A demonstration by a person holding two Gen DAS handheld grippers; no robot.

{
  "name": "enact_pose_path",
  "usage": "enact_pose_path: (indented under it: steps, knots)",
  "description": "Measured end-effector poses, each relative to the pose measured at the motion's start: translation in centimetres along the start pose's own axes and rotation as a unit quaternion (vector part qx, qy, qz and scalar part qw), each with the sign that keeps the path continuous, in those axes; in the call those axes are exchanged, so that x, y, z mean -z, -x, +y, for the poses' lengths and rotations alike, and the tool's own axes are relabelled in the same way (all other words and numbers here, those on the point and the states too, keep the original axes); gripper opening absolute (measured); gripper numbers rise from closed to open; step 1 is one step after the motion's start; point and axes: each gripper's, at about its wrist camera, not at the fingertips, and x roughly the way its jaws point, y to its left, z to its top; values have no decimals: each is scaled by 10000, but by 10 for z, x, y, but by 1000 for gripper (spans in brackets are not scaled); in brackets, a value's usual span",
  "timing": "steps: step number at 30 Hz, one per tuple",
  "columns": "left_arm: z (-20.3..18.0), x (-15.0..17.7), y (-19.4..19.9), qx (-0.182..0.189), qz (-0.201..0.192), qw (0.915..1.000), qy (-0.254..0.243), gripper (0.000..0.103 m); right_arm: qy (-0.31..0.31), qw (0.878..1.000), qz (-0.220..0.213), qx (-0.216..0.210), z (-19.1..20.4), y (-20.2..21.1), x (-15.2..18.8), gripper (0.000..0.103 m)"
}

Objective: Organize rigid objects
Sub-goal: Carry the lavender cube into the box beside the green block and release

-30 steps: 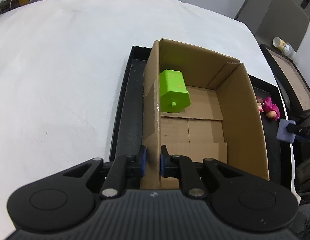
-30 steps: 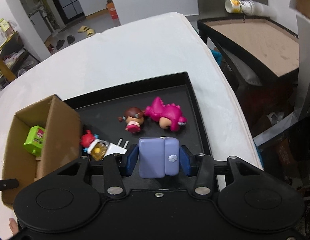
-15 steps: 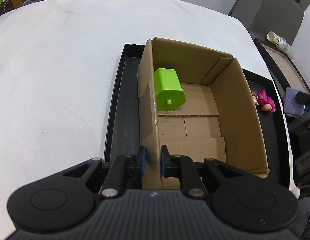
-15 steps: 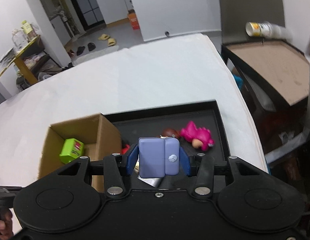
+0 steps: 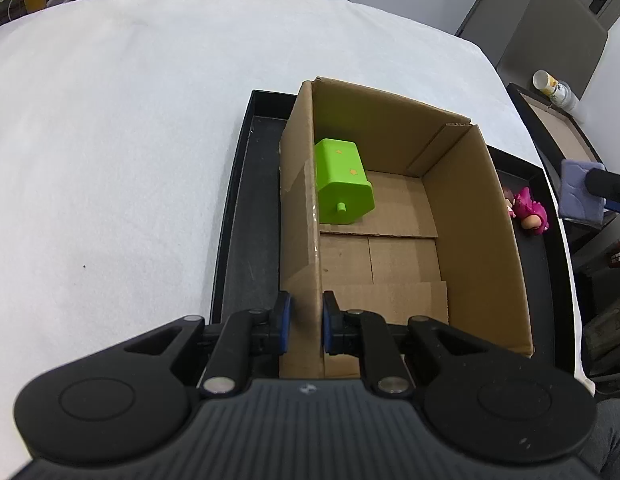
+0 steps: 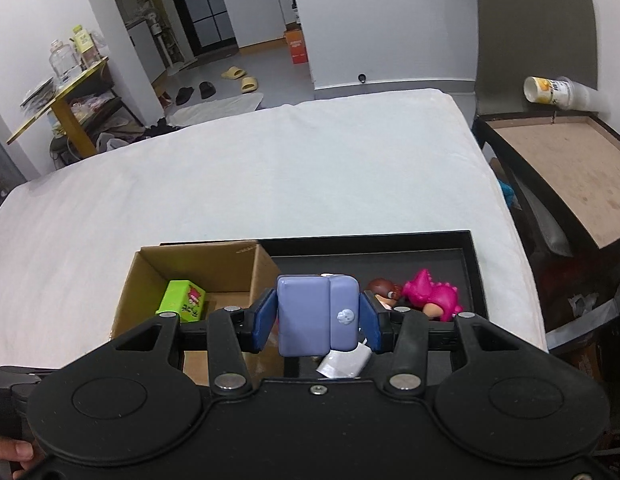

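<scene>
A cardboard box (image 5: 477,240) stands open on a black tray (image 5: 234,224); it also shows in the right wrist view (image 6: 150,272). A green block (image 5: 341,188) lies inside it at the far left. My left gripper (image 5: 304,322) is shut on the box's left wall near its front corner. My right gripper (image 6: 317,316) is shut on a lavender block (image 6: 315,314) and holds it in the air above the tray, right of the box. The lavender block also shows in the left wrist view (image 5: 577,192). A pink dinosaur toy (image 6: 429,294) and a brown-haired figure (image 6: 383,290) lie on the tray.
The tray sits on a white-covered table (image 6: 270,184). A side table (image 6: 569,168) with a tipped cup (image 6: 549,90) stands at the right. A silvery scrap (image 6: 341,362) lies on the tray below the lavender block.
My right gripper has risen with the lavender block and pulled back from the tray. My left gripper has kept its hold on the box wall.
</scene>
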Motion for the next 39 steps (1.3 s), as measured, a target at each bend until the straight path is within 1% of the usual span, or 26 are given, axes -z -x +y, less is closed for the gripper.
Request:
enact_pose_path:
  steps: [9,12,19,26,32,39]
  knots:
    - [6,-2,0,115,17,9999,42,15,220,9996,30,-198,29,-10,-4,44]
    - [5,-2,0,104,3,9999,-68,15,326,9990,59,-301,40,-15,-3,44]
    - [10,-3,-1,227,76,9997,58,15,520,9970,179,-547,67,-28,1,44]
    - [11,-6,0,308,82,9994,130,15,710,9942,348,-726,85,-42,6,44]
    - [12,-5,1,333,79,9993,130,15,841,9927,488,-715,96,-57,11,44]
    - [16,-5,1,363,98,9992,145,15,884,9940,351,-535,99,-67,7,45]
